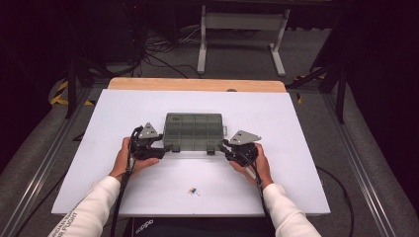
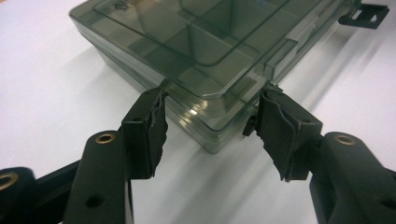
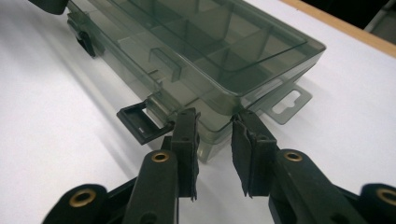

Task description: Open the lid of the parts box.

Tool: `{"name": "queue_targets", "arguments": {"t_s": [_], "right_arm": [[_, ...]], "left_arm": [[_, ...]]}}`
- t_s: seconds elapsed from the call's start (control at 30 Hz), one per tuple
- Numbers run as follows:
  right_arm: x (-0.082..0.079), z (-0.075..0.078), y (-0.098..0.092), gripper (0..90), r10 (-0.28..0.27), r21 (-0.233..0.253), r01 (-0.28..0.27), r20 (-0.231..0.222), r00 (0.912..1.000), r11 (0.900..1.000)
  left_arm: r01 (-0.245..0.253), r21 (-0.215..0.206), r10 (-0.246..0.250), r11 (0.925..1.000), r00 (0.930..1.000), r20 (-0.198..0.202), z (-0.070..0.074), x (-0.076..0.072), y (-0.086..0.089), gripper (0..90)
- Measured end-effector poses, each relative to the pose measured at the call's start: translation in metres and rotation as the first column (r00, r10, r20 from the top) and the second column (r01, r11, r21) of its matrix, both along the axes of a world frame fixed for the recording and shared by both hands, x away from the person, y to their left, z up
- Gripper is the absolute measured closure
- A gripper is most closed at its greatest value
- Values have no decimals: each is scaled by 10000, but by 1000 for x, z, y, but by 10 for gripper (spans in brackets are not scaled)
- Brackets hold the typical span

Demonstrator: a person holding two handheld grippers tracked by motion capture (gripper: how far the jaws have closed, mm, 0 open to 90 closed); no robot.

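Note:
A smoky translucent compartment box [image 1: 192, 129] lies flat with its lid down in the middle of the white table [image 1: 286, 182]. My left gripper [image 1: 169, 147] is at its near left corner. In the left gripper view the gripper [image 2: 212, 123] is open, its jaws set wide on either side of the box [image 2: 196, 42] corner. My right gripper [image 1: 223, 146] is at the near right corner. There the gripper [image 3: 215, 140] is open with a narrower gap, and the box [image 3: 210, 42] corner reaches in between the pads. A black latch [image 3: 139, 122] hangs flipped outward beside the left jaw.
A small blue and white item [image 1: 194, 191] lies on the table near the front edge, between the person's forearms. The second black latch [image 2: 366, 14] sticks out from the box front. A hang tab [image 3: 287, 105] juts from the box's right end. A wooden strip [image 1: 197, 85] borders the table's far side.

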State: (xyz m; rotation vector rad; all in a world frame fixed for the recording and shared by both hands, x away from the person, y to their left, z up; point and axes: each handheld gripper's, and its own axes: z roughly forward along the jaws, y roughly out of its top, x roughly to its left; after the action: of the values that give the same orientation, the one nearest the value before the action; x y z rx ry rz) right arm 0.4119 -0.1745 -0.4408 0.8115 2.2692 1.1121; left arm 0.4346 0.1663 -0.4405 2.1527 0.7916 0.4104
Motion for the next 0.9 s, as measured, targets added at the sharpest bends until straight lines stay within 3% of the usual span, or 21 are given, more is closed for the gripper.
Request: {"name": "queue_targets", "arguments": {"t_s": [0.13,0.37,0.5,0.6,0.73,0.83,0.9], "right_arm": [[0,3,-3,708,-260,-24,261,252,9993,9997],[2,8,-1,679,-519,-384,563,1072,9929,9977],[8,19,2,678,-468,-249,509,1416,9888,9984],[11,24,6,677,-415,-488,504,1690,9847,9975],[16,30,5,713,-553,-326,621,1803,9821,9975],[20,34,2,723,-753,-252,814,1849,9799,9964],[22,36,1,723,-774,-168,818,1822,9802,9965]], "left_arm": [[-26,-91,29,10000,9995,318,5,0,4,464],[6,-109,2,9999,9978,662,14,1,3,448],[-95,183,79,9998,9961,873,19,6,1,441],[-141,363,100,9992,9940,1093,22,11,-2,455],[-259,418,196,9988,9895,1434,27,17,-4,515],[-451,717,315,9964,9829,1814,31,21,-5,583],[-418,715,278,9966,9821,1864,34,24,-5,600]]}}
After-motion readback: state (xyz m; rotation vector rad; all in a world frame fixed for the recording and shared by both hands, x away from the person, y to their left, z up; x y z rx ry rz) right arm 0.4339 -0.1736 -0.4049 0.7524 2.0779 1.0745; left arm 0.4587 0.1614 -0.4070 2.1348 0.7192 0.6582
